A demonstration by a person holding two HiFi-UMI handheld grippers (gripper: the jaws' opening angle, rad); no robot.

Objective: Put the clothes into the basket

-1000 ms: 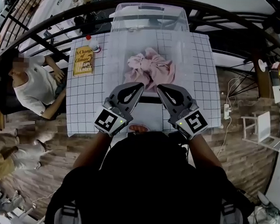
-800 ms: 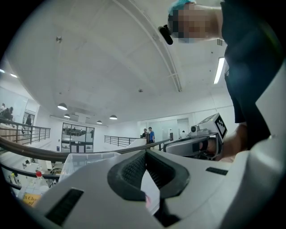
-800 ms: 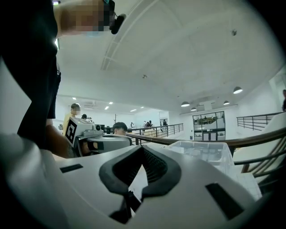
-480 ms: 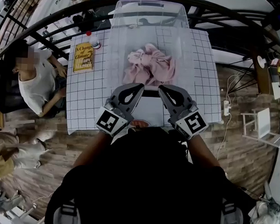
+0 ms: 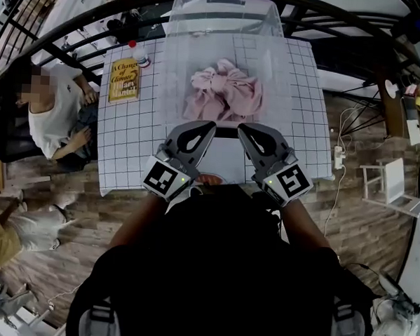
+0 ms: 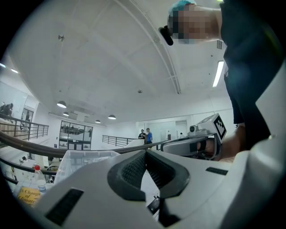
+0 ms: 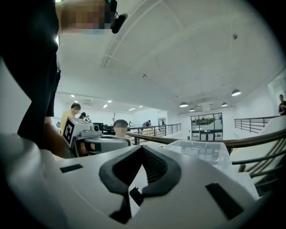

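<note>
A crumpled pink garment (image 5: 224, 91) lies within the outline of the clear plastic basket (image 5: 174, 70) at the far middle of the grid-patterned table (image 5: 130, 145). My left gripper (image 5: 211, 126) and right gripper (image 5: 243, 128) hover side by side at the table's near edge, just short of the basket, tips angled toward each other. Both are shut with nothing between the pads. In the left gripper view the jaws (image 6: 145, 152) meet at the tip, with the basket (image 6: 85, 157) beyond. The right gripper view shows closed jaws (image 7: 142, 148) and the basket (image 7: 201, 150) to the right.
A yellow book (image 5: 125, 80) and a red-capped bottle (image 5: 139, 55) sit at the table's far left. A person (image 5: 51, 117) sits left of the table. A black railing (image 5: 76, 44) curves behind it. A power strip (image 5: 339, 161) and white stool (image 5: 388, 191) stand on the right.
Both grippers keep their place and stay shut. The head view has shifted slightly, so the table and basket sit a little higher in frame. The seated person moved an arm.
</note>
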